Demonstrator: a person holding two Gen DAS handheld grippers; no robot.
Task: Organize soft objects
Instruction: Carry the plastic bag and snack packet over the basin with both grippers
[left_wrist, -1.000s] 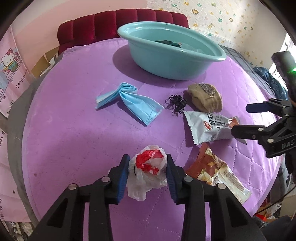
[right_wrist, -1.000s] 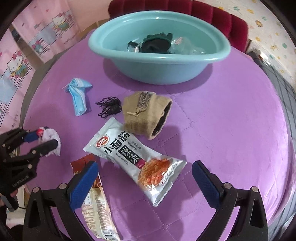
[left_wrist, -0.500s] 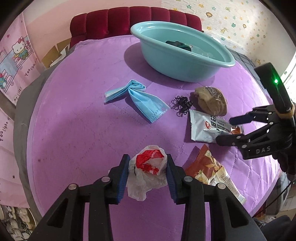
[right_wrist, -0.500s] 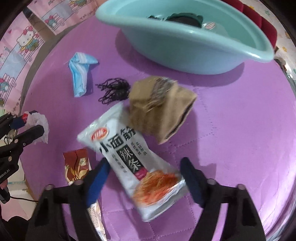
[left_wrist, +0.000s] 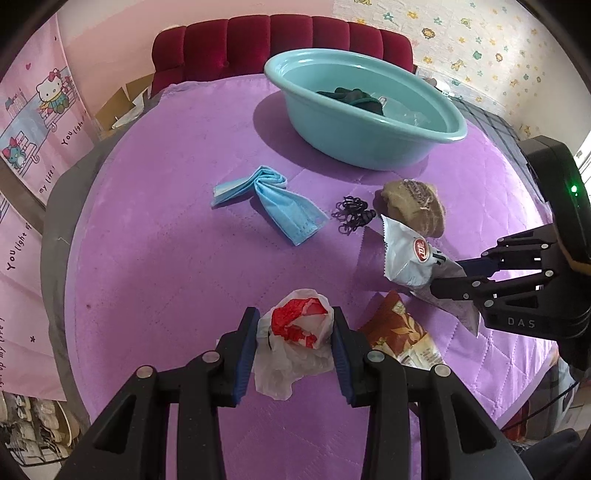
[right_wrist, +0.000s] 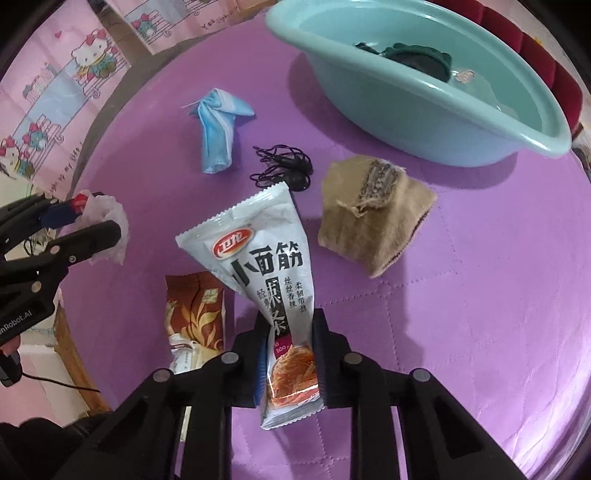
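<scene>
Your right hand-held gripper has just been closing its jaws and now pinches the white snack packet near its lower end, so the packet's far end stands up off the purple bed cover. Your left hand-held gripper sits at a middling width, clamped on a crumpled white and red plastic bag near the bed's near edge. Just right of that bag, a brown snack packet lies flat on the cover, close beside the lifted white one. Further in, toward the middle of the bed, you have a tan knitted pouch with a tangle of black hair ties beside it, and a twisted blue face mask to the left of those. The teal plastic basin stands near the far edge, in front of the dark red headboard, and holds a dark green cloth item and something clear that you cannot make out.
</scene>
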